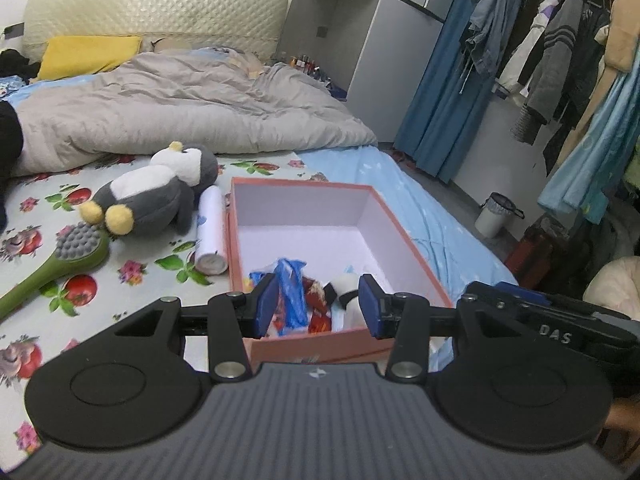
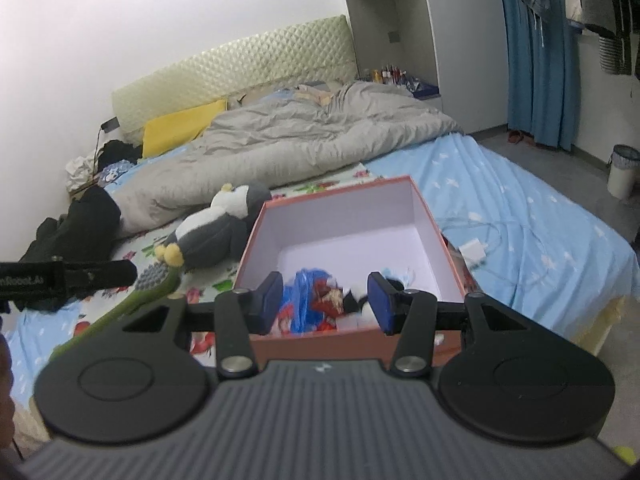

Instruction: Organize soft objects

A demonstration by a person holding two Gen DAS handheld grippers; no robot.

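While both the left gripper (image 1: 318, 306) and the right gripper (image 2: 326, 304) hover with jaws parted and empty above the near end of the salmon-pink cardboard box (image 1: 340, 188), the grey-and-white plush penguin with yellow feet (image 1: 156, 192) lies on the floral bedsheet (image 1: 36, 200) just beside the box's left wall. Judged by its look, the toy is light, soft and compressible, not fragile; its narrower neck or a wing probably offers the best pinch, since the round belly appears wider than the gap between the pads.
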